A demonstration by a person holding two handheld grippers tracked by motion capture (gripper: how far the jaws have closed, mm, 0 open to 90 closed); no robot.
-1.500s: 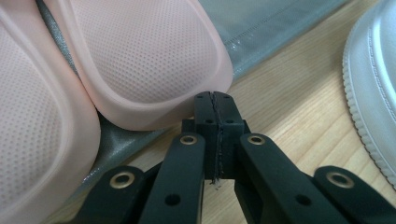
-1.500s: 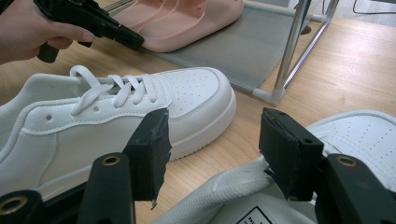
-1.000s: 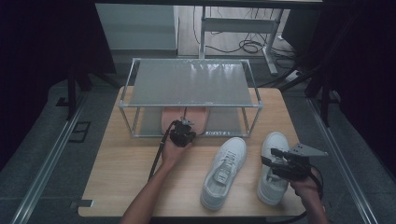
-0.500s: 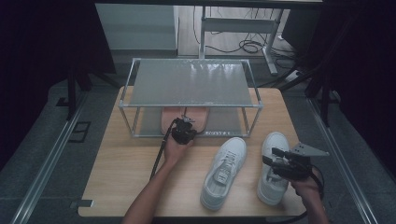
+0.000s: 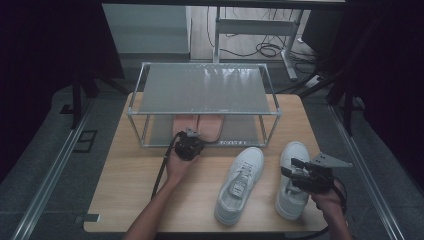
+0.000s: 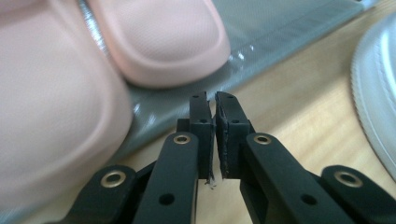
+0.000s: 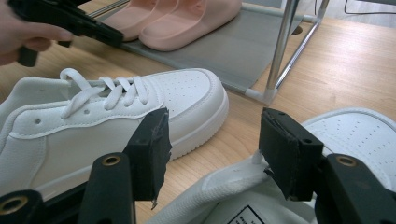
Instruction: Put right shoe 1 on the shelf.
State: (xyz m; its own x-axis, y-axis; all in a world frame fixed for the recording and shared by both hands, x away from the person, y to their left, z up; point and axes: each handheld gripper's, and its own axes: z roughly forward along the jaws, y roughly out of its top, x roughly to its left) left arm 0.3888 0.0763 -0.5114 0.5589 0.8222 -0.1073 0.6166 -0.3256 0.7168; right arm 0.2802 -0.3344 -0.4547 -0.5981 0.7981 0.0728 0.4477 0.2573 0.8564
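Note:
Two pink slippers (image 5: 197, 126) lie side by side on the lower shelf of a metal rack (image 5: 205, 90). My left gripper (image 5: 189, 134) sits just in front of their heels, jaws shut with nothing between them (image 6: 212, 100); the nearer slipper (image 6: 46, 93) and the other slipper (image 6: 163, 37) loom close. Two white sneakers stand on the table. My right gripper (image 5: 290, 167) hovers open over the heel opening of the right sneaker (image 5: 295, 150), pads (image 7: 152, 140) clear of it. The left sneaker (image 7: 116, 112) lies beside it.
The rack has a grey top shelf and thin metal posts (image 7: 285, 46) at its corners. A wooden table (image 5: 130, 190) carries everything. A black cable trails from the left gripper along the forearm. Desk legs and cables stand on the floor behind.
My left gripper has drawn back a little from the slippers, toward the left and the near side. The right gripper and both sneakers have stayed put.

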